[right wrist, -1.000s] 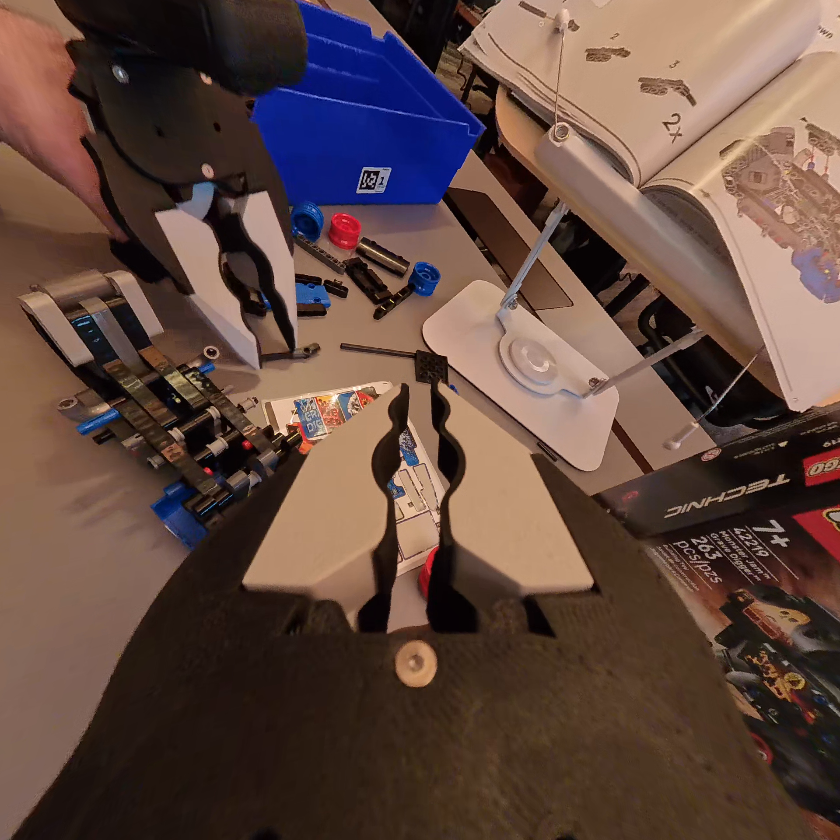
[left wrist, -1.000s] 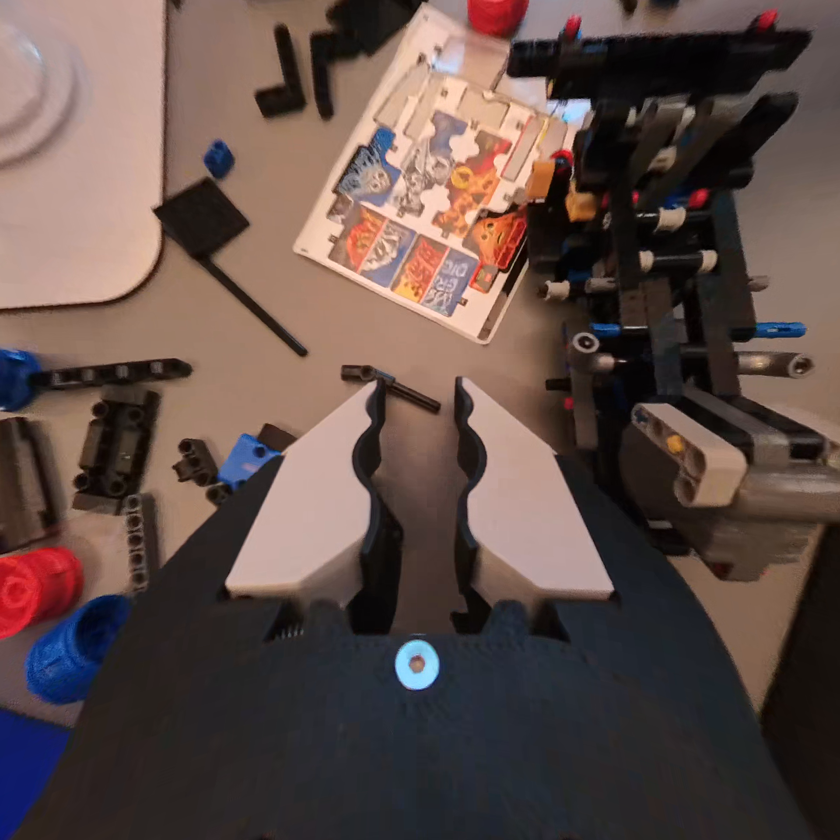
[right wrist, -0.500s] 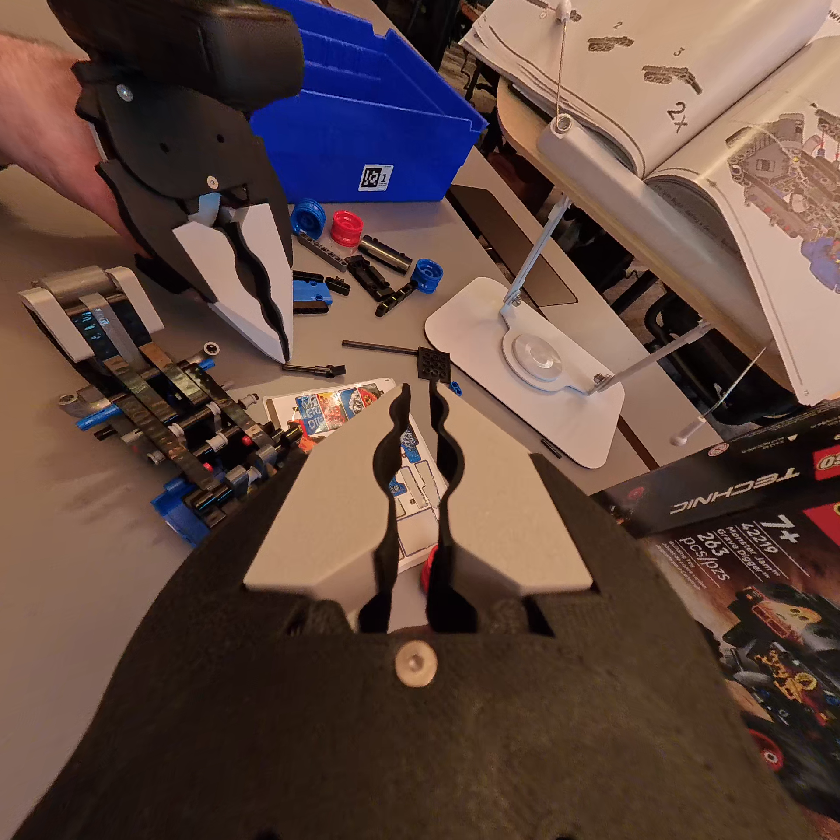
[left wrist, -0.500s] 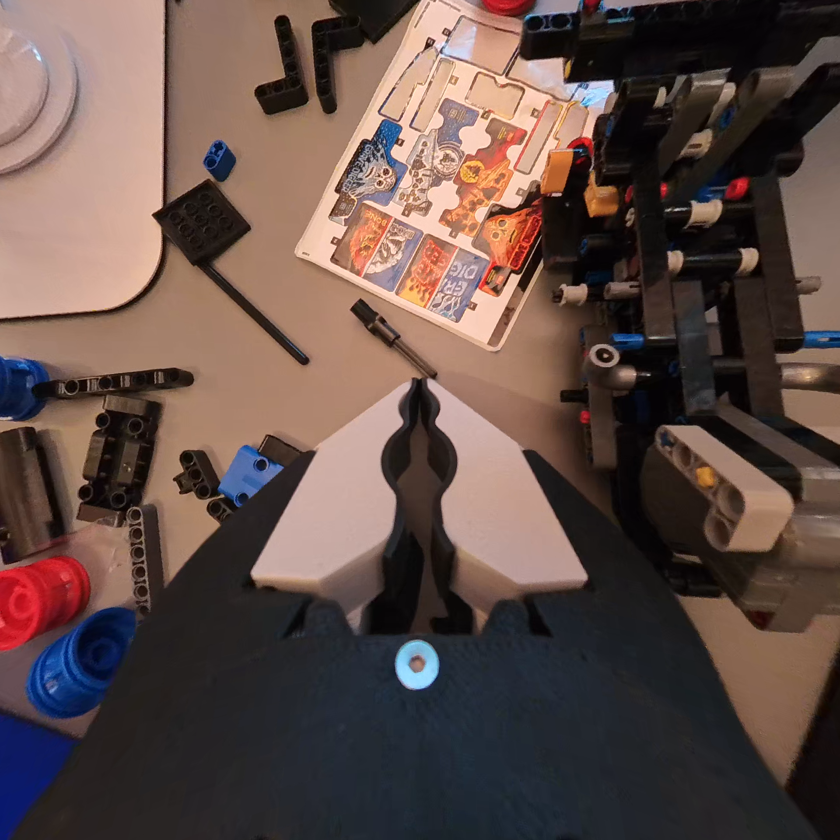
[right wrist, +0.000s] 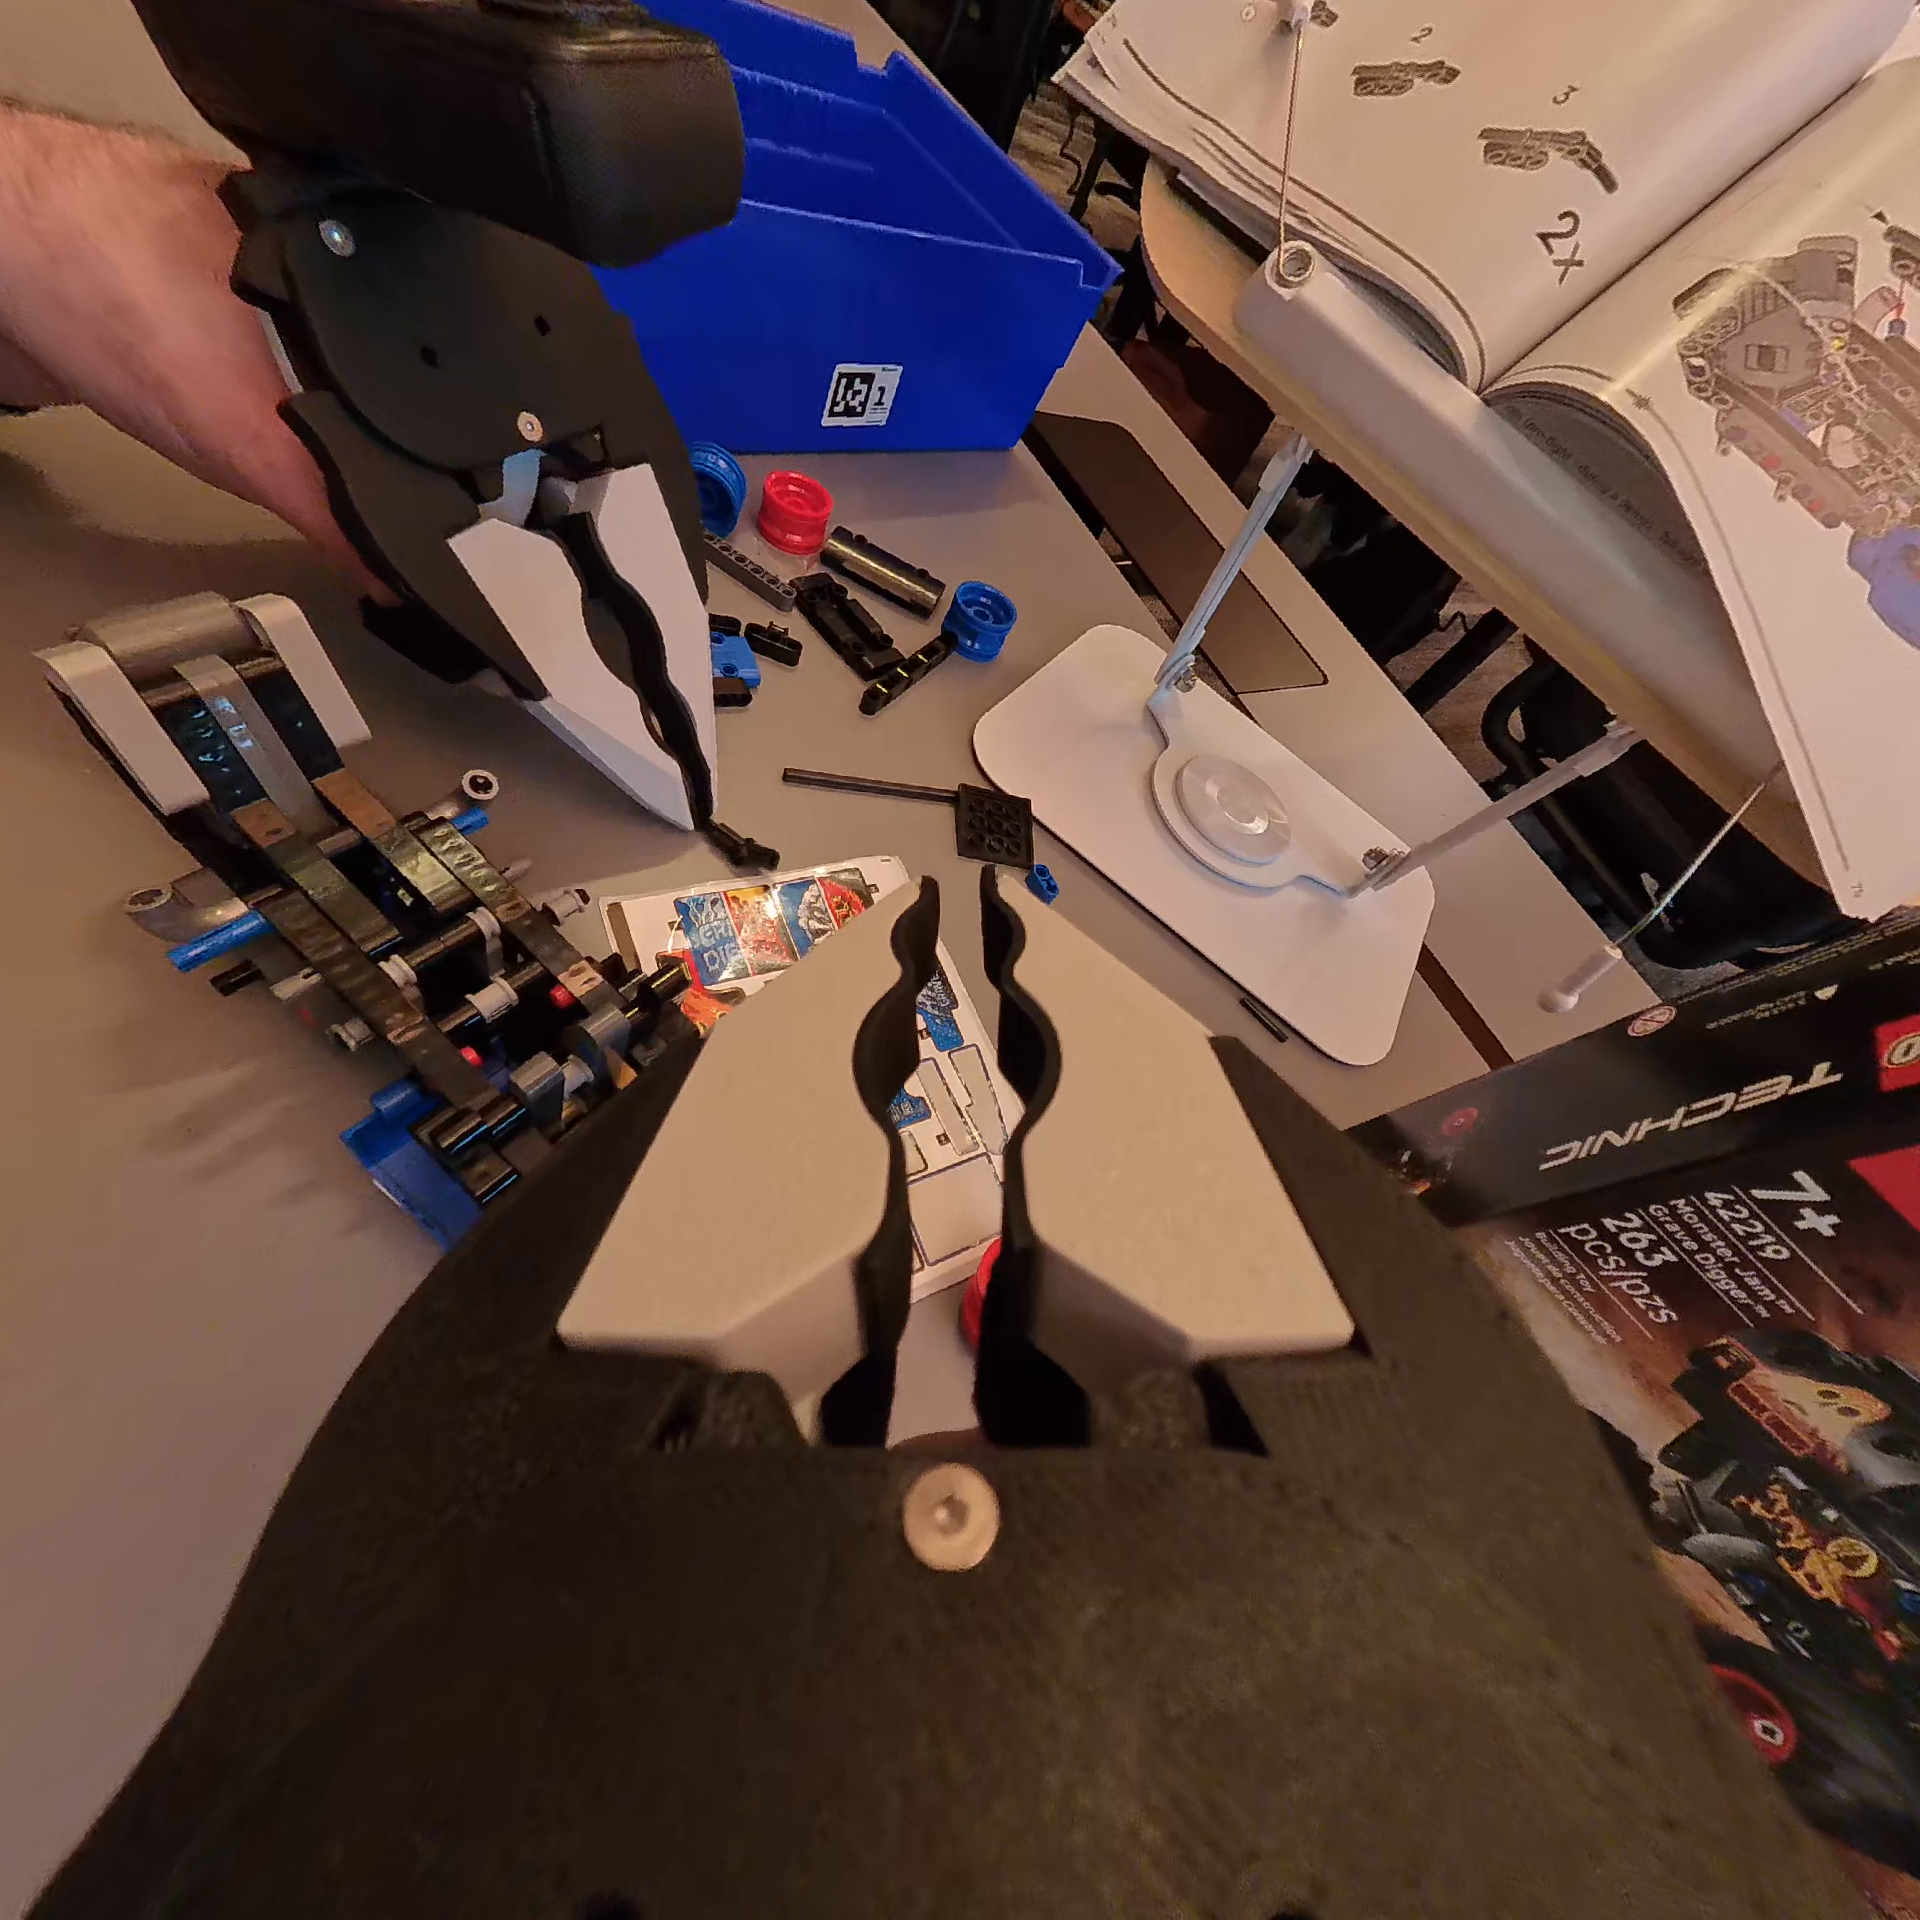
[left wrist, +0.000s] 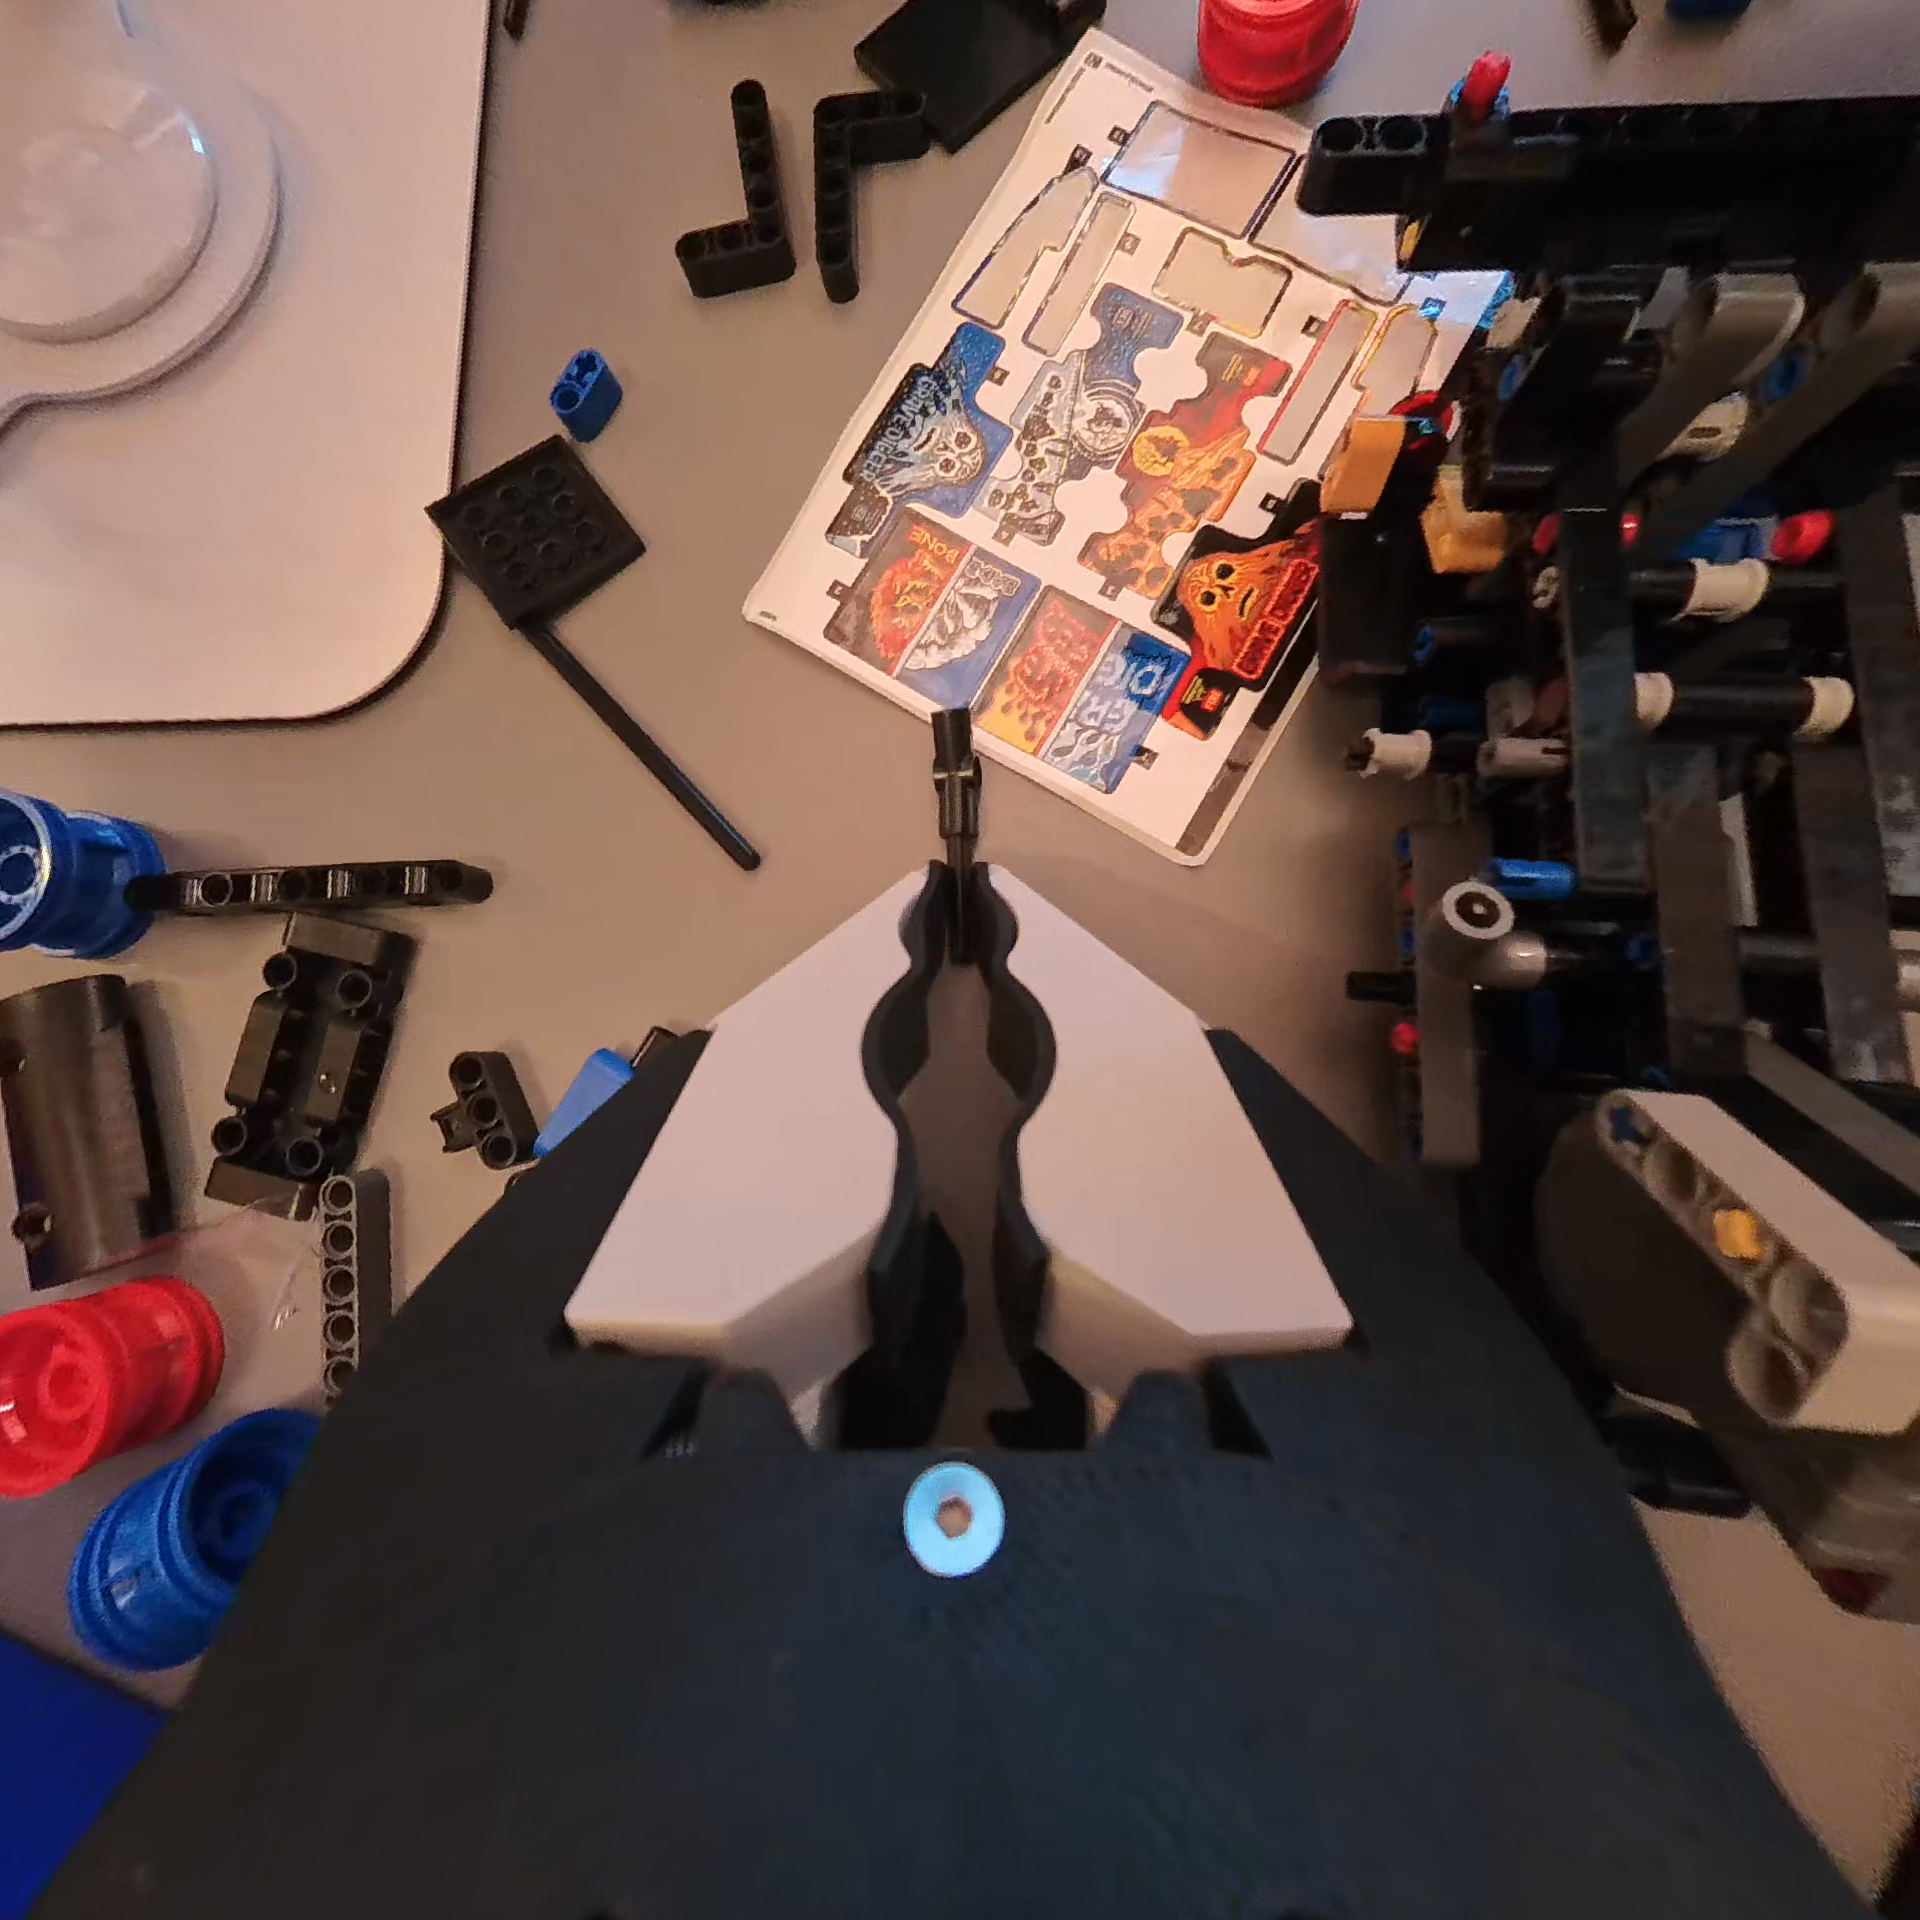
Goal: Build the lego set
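My left gripper is shut on a small black axle pin, which sticks straight out past the tips, just above the grey table. In the right wrist view the left gripper points down at the table with the pin at its tips. The part-built black, grey and blue chassis lies to its right; it also shows in the right wrist view. My right gripper hovers over the sticker sheet, jaws a narrow gap apart and empty.
Loose parts lie left of the left gripper: a red hub, a blue hub, black beams, a black plate on an axle. A blue bin, a white book-stand base, an open instruction book and the set's box are around. The grippers' ends are close to 15 cm from one another. To the blue hub: left tips about 15 cm, right tips about 25 cm. It turns up in the right wrist view as well.
My left gripper went from open to shut on the black axle pin that lay on the table; the pin now points forward from its tips. My right gripper has barely moved.
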`<state>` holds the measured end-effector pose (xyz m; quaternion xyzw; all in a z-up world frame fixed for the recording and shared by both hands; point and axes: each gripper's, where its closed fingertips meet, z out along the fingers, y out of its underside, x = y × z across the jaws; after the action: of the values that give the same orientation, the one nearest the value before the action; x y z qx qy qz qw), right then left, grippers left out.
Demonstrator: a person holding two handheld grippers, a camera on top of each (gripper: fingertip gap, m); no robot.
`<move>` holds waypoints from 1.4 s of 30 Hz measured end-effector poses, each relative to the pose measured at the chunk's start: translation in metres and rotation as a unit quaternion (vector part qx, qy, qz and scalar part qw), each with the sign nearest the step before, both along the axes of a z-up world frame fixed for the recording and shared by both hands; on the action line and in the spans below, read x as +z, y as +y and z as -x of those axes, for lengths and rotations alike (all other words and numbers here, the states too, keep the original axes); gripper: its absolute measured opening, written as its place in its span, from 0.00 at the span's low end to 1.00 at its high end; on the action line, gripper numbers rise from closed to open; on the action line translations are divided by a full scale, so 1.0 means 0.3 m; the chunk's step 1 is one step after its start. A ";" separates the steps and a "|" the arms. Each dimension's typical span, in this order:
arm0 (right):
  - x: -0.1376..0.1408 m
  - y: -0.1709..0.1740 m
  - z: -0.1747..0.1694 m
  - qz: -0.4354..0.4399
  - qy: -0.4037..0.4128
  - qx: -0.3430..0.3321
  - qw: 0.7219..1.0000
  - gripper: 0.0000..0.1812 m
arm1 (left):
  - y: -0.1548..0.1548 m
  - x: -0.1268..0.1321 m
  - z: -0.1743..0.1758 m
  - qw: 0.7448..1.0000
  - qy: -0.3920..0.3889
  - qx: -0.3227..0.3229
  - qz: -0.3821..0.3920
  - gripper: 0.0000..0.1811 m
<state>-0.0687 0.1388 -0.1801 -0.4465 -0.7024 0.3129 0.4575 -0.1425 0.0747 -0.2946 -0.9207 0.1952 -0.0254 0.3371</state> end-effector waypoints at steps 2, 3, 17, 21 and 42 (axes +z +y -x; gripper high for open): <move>-0.004 0.000 0.001 -0.002 -0.002 0.000 1.000 0.04 | 0.001 0.008 0.004 1.000 0.004 -0.003 -0.008 0.01; -0.005 0.001 0.001 -0.002 -0.003 0.000 1.000 0.03 | 0.002 0.019 0.000 1.000 -0.004 -0.005 -0.014 0.02; 0.000 -0.009 0.005 -0.005 0.003 0.006 1.000 0.06 | -0.008 0.221 -0.071 0.977 -0.179 -0.043 -0.104 0.01; -0.002 -0.042 0.018 -0.065 0.012 0.021 0.998 0.11 | -0.031 0.328 -0.154 0.949 -0.274 -0.086 -0.127 0.01; 0.034 -0.226 0.049 -0.100 0.059 0.101 0.988 0.00 | -0.082 0.432 -0.271 0.878 -0.435 -0.157 -0.125 0.01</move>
<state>-0.0835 0.0711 -0.1701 -0.3060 -0.7436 0.3117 0.5063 -0.0612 0.0501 -0.1651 -0.7242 0.1727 -0.4517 0.4915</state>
